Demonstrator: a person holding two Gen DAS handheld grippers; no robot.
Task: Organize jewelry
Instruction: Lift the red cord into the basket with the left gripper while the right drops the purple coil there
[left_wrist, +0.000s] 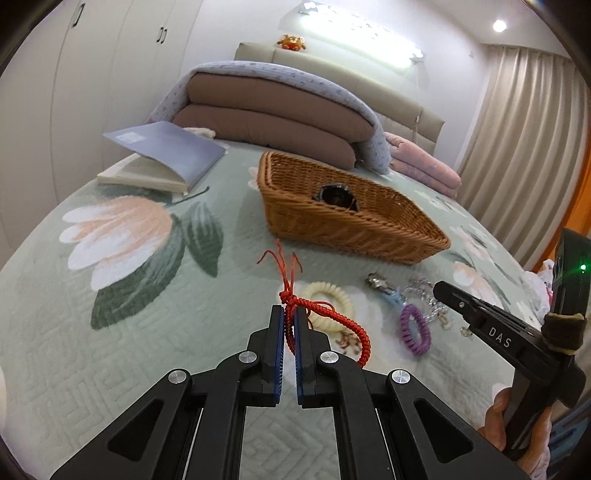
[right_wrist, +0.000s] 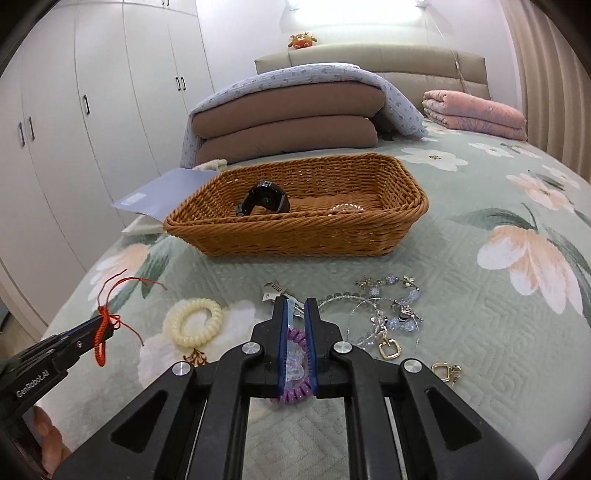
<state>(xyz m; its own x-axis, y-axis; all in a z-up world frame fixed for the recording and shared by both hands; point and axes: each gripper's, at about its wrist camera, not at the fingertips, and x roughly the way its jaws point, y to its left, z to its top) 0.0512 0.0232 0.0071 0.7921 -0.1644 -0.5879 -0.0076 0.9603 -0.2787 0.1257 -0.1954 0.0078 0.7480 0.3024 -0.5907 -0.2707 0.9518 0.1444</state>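
Left wrist view: left gripper (left_wrist: 290, 314) pinches red braided bracelet (left_wrist: 332, 314), lifted above the quilt (left_wrist: 110, 350), short of wicker basket (left_wrist: 351, 218).

Right wrist view: right gripper (right_wrist: 296, 308) clamps purple coil hair tie (right_wrist: 295, 391); black watch (right_wrist: 266, 201) lies in the basket.

Red braided bracelet (left_wrist: 332, 317), pinched, dangling.
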